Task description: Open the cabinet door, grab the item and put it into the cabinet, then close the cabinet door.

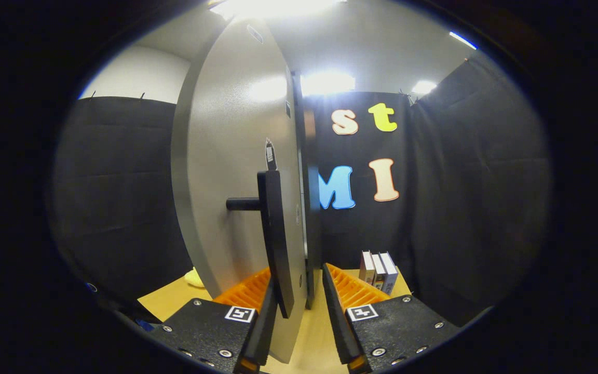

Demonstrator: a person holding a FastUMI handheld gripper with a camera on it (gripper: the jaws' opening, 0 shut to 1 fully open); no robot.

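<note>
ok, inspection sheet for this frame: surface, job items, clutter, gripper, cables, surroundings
Surface: tan table, bare between the fingers.
Job's things: grey cabinet door swung open, edge toward the camera; black handle on it; three small boxes upright, side by side beyond the fingers.
Clutter: pale object partly hidden behind the door.
Gripper: gripper open, handle just inside one finger; contact unclear.
Cables: nothing seen.
Surroundings: black cloth wall, ceiling lights.

The grey cabinet door stands edge-on just ahead, its black handle jutting between the parted fingers of the gripper and blocking the left, while open tabletop runs past the door's edge toward three small boxes by the wall.
</note>
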